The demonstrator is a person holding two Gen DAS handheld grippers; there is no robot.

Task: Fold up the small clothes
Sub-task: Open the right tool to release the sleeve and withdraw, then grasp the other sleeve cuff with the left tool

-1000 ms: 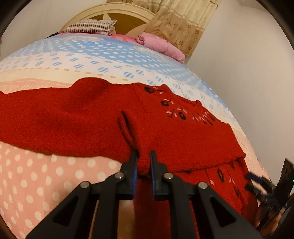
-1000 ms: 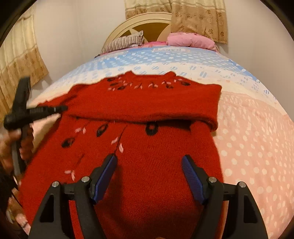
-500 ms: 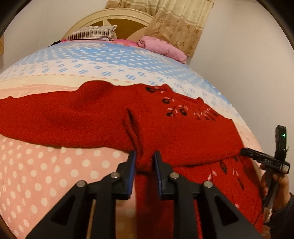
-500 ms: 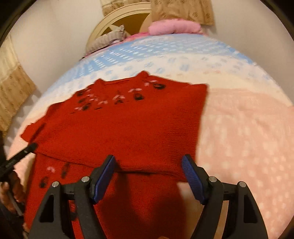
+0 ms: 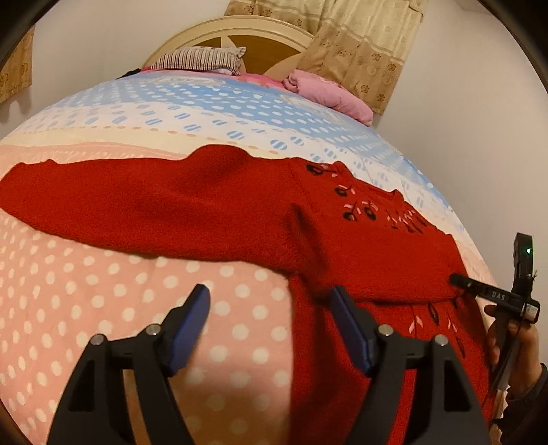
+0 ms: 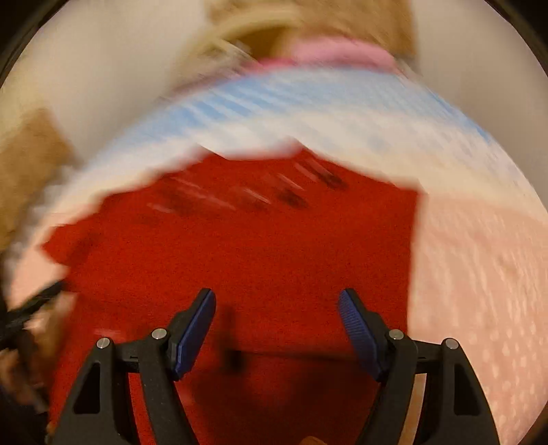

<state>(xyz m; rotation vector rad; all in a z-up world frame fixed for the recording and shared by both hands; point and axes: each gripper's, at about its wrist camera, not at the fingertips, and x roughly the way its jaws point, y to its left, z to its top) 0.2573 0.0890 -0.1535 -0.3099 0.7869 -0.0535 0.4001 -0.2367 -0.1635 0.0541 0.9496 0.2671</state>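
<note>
Left gripper (image 5: 270,315) just popped its jaws apart, nothing pinched between them, hanging low centre above the pink dotted bedspread (image 5: 85,291) beside the red sweater (image 5: 239,219), spread mid-frame with one sleeve folded across. Right gripper (image 6: 276,320) gaping too, over blurry red knit.

This is a bedroom in a home. A bed (image 5: 102,308) fills the view, covered with a spotted bedspread (image 5: 205,116) in pink, cream and blue bands. A curved cream headboard (image 5: 239,30) stands against a plain white wall (image 5: 462,119), with a striped pillow (image 5: 198,61) and a pink pillow (image 5: 328,90) before it. Patterned beige curtains (image 5: 363,51) hang beside the headboard.
</note>
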